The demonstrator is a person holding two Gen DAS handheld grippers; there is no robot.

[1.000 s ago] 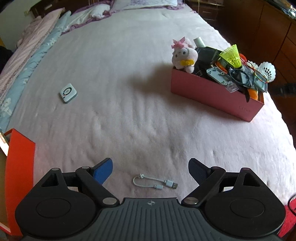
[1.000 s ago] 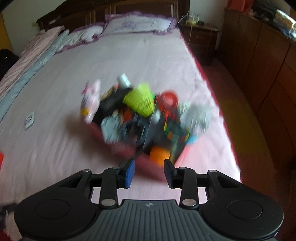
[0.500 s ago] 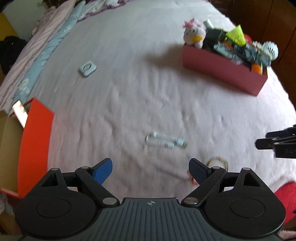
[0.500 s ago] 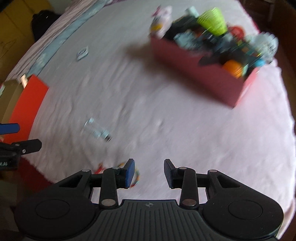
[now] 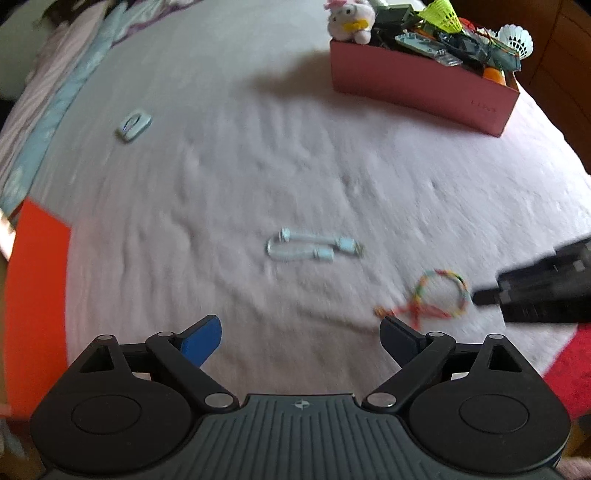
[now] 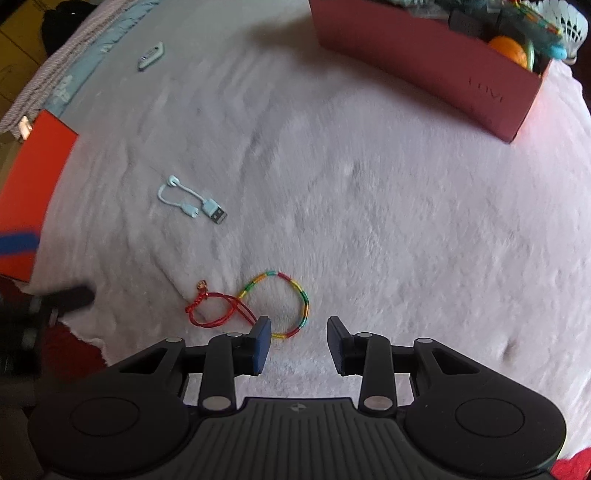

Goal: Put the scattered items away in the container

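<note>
The left gripper (image 5: 299,334), fingers wide apart and empty, should straddle the cable (image 5: 314,248) lying ahead. The right gripper (image 6: 298,345), partly open and empty, needs the bracelet (image 6: 275,304) between its fingers, far from the box (image 6: 424,62).

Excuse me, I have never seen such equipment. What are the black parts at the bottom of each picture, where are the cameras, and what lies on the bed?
Each picture comes from a camera mounted on a hand-held two-finger gripper, looking forward along its fingers. A person carries one in each hand. The left gripper is wide open and empty. The right gripper is partly open, also empty, close above a multicoloured bracelet. On the fluffy blanket also lie a short white cable and a small flat white device. The pink box already holds a plush toy, shuttlecocks and other items.
</note>
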